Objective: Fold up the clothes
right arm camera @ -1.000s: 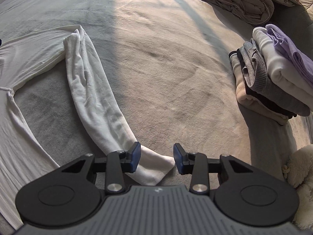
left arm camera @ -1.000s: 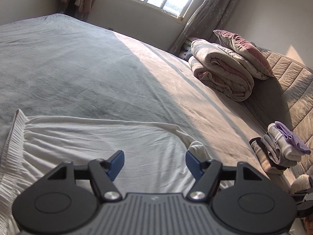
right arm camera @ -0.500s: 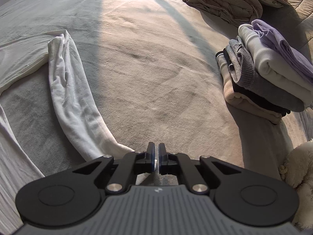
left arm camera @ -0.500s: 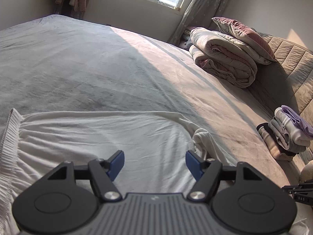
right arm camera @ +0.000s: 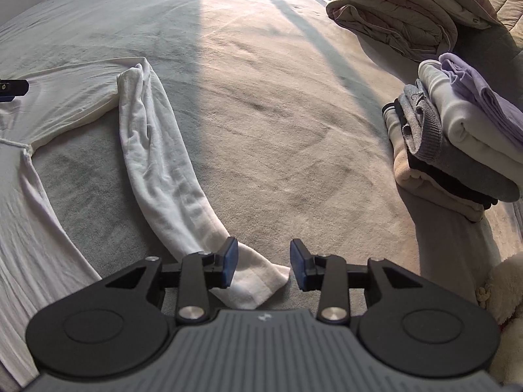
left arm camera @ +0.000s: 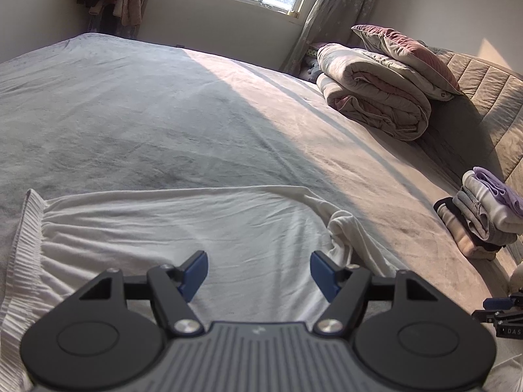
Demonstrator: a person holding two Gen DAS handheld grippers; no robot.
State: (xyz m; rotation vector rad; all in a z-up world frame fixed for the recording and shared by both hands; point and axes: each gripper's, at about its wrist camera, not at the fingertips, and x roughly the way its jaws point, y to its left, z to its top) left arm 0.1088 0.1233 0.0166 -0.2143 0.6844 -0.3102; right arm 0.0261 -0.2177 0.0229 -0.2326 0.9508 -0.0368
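A white long-sleeved top [left arm camera: 170,228] lies spread flat on the grey bed sheet [left arm camera: 130,124], its ribbed hem [left arm camera: 24,228] at the left. My left gripper [left arm camera: 259,272] hovers open over the top's body, nothing between its blue pads. In the right wrist view one sleeve [right arm camera: 157,163] runs from the shoulder down to its cuff [right arm camera: 258,281]. My right gripper [right arm camera: 264,265] stands open just above that cuff, the cuff lying between and below its fingers.
A stack of folded clothes [right arm camera: 457,137] sits at the right, also in the left view as a folded stack [left arm camera: 483,215]. A rolled duvet [left arm camera: 376,98] with a pillow [left arm camera: 408,52] lies at the head of the bed. A fluffy white toy [right arm camera: 503,294] is at the right edge.
My right gripper was open over the cuff, shut half a second ago, and is open again now. The left gripper has tilted up slightly, staying open over the top.
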